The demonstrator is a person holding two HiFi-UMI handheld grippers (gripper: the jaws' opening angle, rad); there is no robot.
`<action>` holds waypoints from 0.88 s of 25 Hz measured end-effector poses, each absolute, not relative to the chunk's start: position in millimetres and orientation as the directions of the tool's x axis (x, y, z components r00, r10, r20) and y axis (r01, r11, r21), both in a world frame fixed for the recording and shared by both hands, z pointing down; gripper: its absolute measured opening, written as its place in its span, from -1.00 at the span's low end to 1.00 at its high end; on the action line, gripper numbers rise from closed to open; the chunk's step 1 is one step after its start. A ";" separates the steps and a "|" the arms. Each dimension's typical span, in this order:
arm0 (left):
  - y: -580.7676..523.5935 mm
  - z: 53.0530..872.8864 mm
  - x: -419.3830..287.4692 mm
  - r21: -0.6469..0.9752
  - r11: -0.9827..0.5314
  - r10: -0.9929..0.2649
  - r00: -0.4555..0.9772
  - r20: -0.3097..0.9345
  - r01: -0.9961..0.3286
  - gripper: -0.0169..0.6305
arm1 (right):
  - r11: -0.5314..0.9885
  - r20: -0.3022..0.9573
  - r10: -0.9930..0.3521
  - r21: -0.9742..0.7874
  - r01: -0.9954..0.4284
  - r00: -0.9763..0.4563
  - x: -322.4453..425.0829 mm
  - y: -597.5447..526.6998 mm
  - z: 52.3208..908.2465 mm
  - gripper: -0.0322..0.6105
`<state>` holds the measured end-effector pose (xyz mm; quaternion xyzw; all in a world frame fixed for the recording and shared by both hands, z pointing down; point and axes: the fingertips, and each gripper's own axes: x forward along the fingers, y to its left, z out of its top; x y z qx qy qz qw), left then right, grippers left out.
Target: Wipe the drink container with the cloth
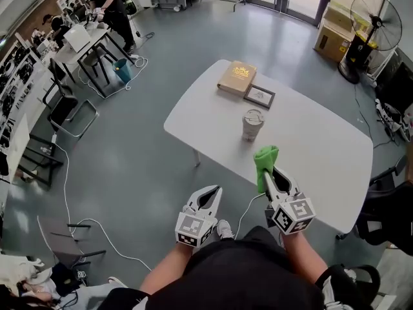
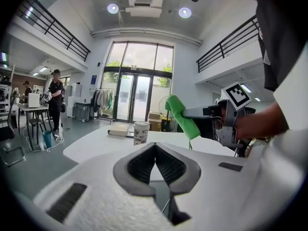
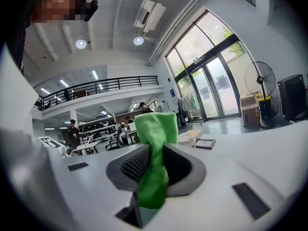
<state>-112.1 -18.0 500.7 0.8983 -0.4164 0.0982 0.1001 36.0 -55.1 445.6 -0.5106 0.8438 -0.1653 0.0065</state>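
Observation:
A lidded paper drink cup [image 1: 252, 124] [image 2: 141, 132] stands upright near the middle of the white table [image 1: 322, 147]. My right gripper [image 1: 267, 174] is shut on a green cloth [image 1: 265, 159] [image 3: 155, 148] and hovers above the table's near edge, just short of the cup. The cloth [image 2: 181, 116] sticks up past the jaw tips and hangs down between them. My left gripper [image 1: 213, 193] [image 2: 155, 150] is shut with nothing in it, held off the table's near-left edge, over the floor.
A tan book [image 1: 237, 77] and a small picture frame [image 1: 259, 96] lie at the table's far side. A standing fan [image 1: 373, 34] and cardboard boxes [image 1: 338, 37] are at the back right. Desks, chairs and people [image 1: 110, 5] are at the far left. Cables [image 1: 97, 225] run over the floor.

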 end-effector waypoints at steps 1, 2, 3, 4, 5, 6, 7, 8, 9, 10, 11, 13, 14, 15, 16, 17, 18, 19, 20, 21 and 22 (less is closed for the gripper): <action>-22.9 499.5 -113.4 0.107 -0.633 -0.728 0.637 0.254 -0.766 -0.92 | 0.411 0.162 -0.868 -0.297 -0.862 -0.470 38.1 -56.6 446.4 -0.61; -27.2 497.9 -113.7 0.117 -0.633 -0.728 0.640 0.246 -0.765 -0.92 | 0.398 0.166 -0.872 -0.308 -0.864 -0.461 40.9 -58.1 447.7 -0.61; -30.9 496.6 -113.0 0.125 -0.635 -0.727 0.644 0.239 -0.763 -0.92 | 0.384 0.171 -0.876 -0.318 -0.867 -0.451 44.6 -59.7 449.1 -0.61; -34.6 496.4 -111.2 0.128 -0.638 -0.724 0.648 0.236 -0.759 -0.92 | 0.367 0.175 -0.882 -0.328 -0.870 -0.438 49.2 -61.8 450.3 -0.61; -39.0 497.5 -109.2 0.124 -0.642 -0.721 0.651 0.237 -0.757 -0.92 | 0.349 0.175 -0.889 -0.337 -0.875 -0.422 54.4 -64.5 451.1 -0.61; -44.7 499.4 -107.2 0.116 -0.645 -0.719 0.651 0.242 -0.755 -0.92 | 0.331 0.173 -0.897 -0.347 -0.878 -0.406 59.8 -67.9 451.5 -0.61; -51.3 501.0 -105.5 0.109 -0.646 -0.719 0.650 0.248 -0.756 -0.92 | 0.317 0.170 -0.903 -0.360 -0.878 -0.395 64.9 -71.7 451.7 -0.61; -58.1 501.8 -103.5 0.105 -0.645 -0.719 0.648 0.252 -0.757 -0.92 | 0.307 0.167 -0.906 -0.376 -0.874 -0.389 69.9 -75.6 452.4 -0.61; -64.7 501.5 -101.2 0.102 -0.646 -0.719 0.647 0.255 -0.757 -0.92 | 0.299 0.164 -0.908 -0.393 -0.869 -0.387 74.7 -79.9 453.7 -0.61; -71.4 500.2 -98.2 0.095 -0.649 -0.716 0.649 0.256 -0.754 -0.92 | 0.293 0.162 -0.909 -0.411 -0.864 -0.385 79.1 -85.1 455.2 -0.61; -78.1 498.3 -94.3 0.085 -0.656 -0.712 0.653 0.258 -0.750 -0.92 | 0.288 0.160 -0.909 -0.424 -0.859 -0.384 83.0 -91.4 456.4 -0.61; -90.2 495.9 -84.1 0.067 -0.672 -0.701 0.663 0.263 -0.738 -0.92 | 0.288 0.162 -0.908 -0.433 -0.854 -0.387 89.5 -105.7 459.0 -0.61; -96.3 496.5 -78.9 0.063 -0.677 -0.696 0.666 0.267 -0.733 -0.92 | 0.290 0.165 -0.905 -0.433 -0.854 -0.391 92.1 -113.3 461.2 -0.61; -103.0 498.0 -74.2 0.060 -0.680 -0.693 0.667 0.272 -0.731 -0.92 | 0.292 0.170 -0.903 -0.435 -0.852 -0.396 94.4 -121.1 463.9 -0.61; -110.1 499.8 -69.9 0.059 -0.680 -0.692 0.667 0.277 -0.731 -0.92 | 0.294 0.174 -0.899 -0.439 -0.849 -0.401 96.4 -129.0 466.5 -0.61; -117.3 501.4 -65.8 0.058 -0.679 -0.692 0.665 0.281 -0.731 -0.92 | 0.295 0.178 -0.896 -0.444 -0.846 -0.406 98.6 -136.6 468.8 -0.61; -124.4 502.6 -61.5 0.058 -0.679 -0.692 0.664 0.285 -0.732 -0.92 | 0.296 0.183 -0.893 -0.449 -0.843 -0.411 101.4 -144.0 470.8 -0.61; -131.5 503.4 -57.4 0.058 -0.678 -0.692 0.662 0.287 -0.733 -0.92 | 0.296 0.188 -0.890 -0.455 -0.840 -0.416 104.6 -151.6 472.5 -0.61; -138.3 504.1 -53.7 0.059 -0.676 -0.692 0.661 0.290 -0.734 -0.92 | 0.295 0.193 -0.886 -0.466 -0.834 -0.421 108.0 -159.3 474.2 -0.61; -144.5 505.1 -50.5 0.061 -0.674 -0.693 0.659 0.294 -0.736 -0.92 | 0.293 0.196 -0.883 -0.482 -0.826 -0.427 111.5 -166.8 476.0 -0.61; -149.9 506.5 -47.7 0.062 -0.672 -0.693 0.656 0.299 -0.738 -0.92 | 0.290 0.197 -0.879 -0.502 -0.815 -0.435 115.1 -173.8 478.2 -0.61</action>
